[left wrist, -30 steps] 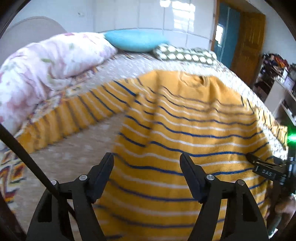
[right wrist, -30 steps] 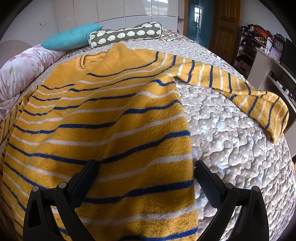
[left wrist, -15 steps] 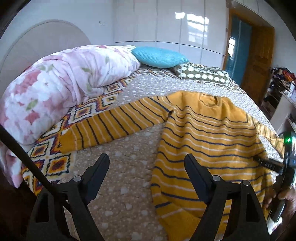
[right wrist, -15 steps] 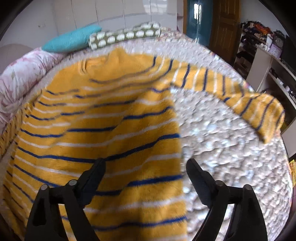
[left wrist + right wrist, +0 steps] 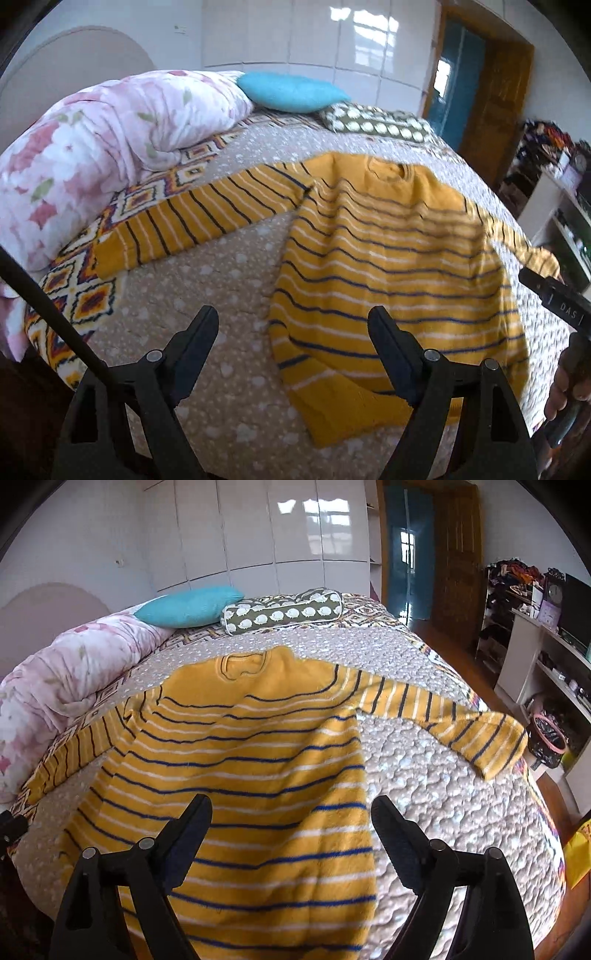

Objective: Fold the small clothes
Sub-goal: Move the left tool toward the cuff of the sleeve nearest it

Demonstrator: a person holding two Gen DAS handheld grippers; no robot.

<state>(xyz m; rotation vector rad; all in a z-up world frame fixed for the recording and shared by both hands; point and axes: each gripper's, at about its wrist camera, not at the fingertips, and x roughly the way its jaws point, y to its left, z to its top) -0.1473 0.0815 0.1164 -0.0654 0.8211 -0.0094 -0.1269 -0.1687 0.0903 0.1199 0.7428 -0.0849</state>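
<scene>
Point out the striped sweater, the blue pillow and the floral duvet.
striped sweater (image 5: 258, 760): right wrist view, chest.
blue pillow (image 5: 291, 91): left wrist view, middle.
floral duvet (image 5: 110, 140): left wrist view, top fold.

Sweater (image 5: 258, 775) hem runs off the bottom edge.

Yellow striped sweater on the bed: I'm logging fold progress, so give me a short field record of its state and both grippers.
garment: yellow striped sweater, lying flat on the quilted bedspread
neckline: toward the pillows, away from both cameras
sleeves: both spread outward, neither folded in
left sleeve: reaches onto the patterned blanket
right sleeve: cuff near the bed's edge
left gripper: open, fingers empty, at the sweater's left hem corner
right gripper: open, fingers empty, above the right hem
fold progress: none visible
</scene>
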